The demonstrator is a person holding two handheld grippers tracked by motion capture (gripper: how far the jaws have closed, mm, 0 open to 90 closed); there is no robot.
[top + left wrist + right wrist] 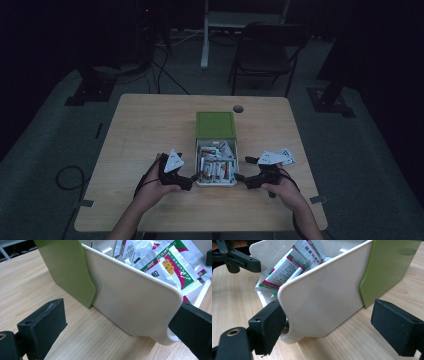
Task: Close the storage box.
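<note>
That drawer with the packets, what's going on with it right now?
A person holds a gripper in each hand at the front corners of the white drawer, which stands pulled out of its green case on the wooden table. The left gripper and right gripper are both open, one jaw of each at the drawer's front end. The drawer is full of sachets.

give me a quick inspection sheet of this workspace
surface: light wooden table with a round grommet hole near the far edge
job's things: white drawer pulled out of its green case, full of printed sachets
clutter: nothing seen
grippers: left tongs and right tongs open, one jaw of each at a front corner of the drawer
cables: black cable loop on the floor at left, more cables beyond the table
surroundings: dark room, folding chair, white stand leg
</note>
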